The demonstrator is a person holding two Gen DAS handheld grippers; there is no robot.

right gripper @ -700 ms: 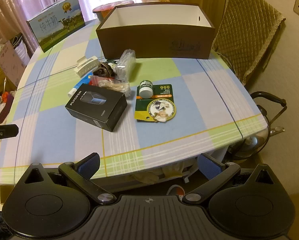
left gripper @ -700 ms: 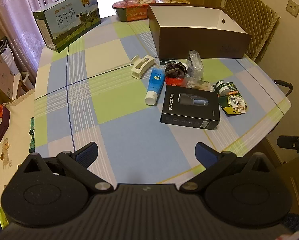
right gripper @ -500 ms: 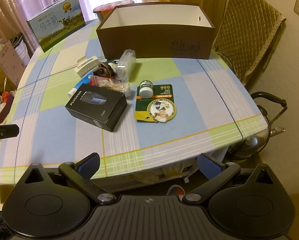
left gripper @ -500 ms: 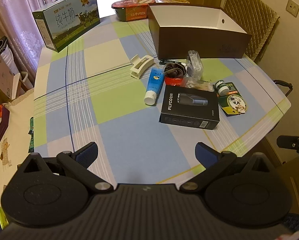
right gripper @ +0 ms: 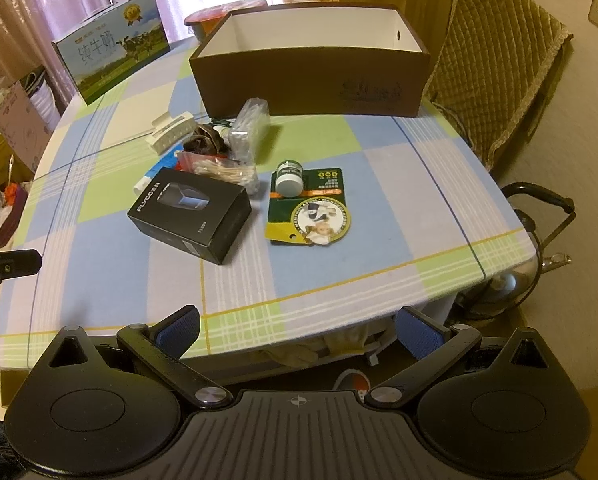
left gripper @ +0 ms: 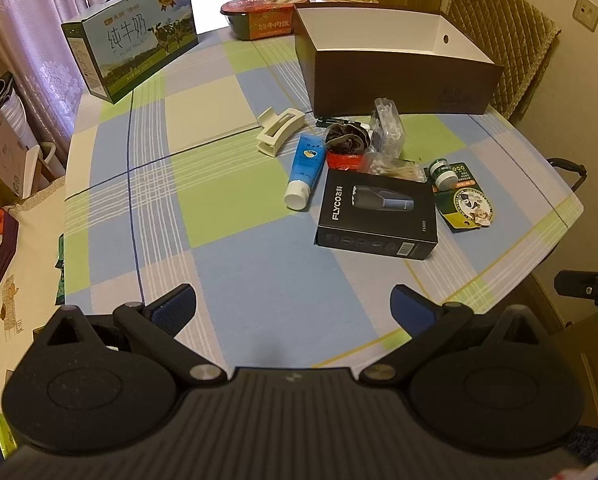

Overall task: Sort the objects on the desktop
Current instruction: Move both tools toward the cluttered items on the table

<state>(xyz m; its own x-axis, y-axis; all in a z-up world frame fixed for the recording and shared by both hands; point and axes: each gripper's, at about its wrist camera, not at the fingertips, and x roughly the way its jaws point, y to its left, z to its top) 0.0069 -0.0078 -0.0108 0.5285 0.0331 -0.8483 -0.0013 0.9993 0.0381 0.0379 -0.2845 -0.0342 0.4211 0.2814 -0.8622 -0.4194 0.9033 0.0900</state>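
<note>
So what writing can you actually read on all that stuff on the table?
"FLYCO" and "FS889": on the black box.
"纯牛奶" and "PURE MILK": on the milk carton.
"牛肉饭": on the red bowl, partly blurred.
Green card: round seal lettering and small print too blurred to read.
Blue tube, small jar: print too small.
Brown box: dark front marking unreadable.

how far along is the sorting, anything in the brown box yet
Done: nothing visible; what shows of the brown cardboard box's white inside is bare. In hand: nothing; the left gripper and right gripper are open, short of the items. Left: the black razor box, blue tube, cream hair clip, cotton-swab bag and small green-capped jar lie on the checked tablecloth.
</note>
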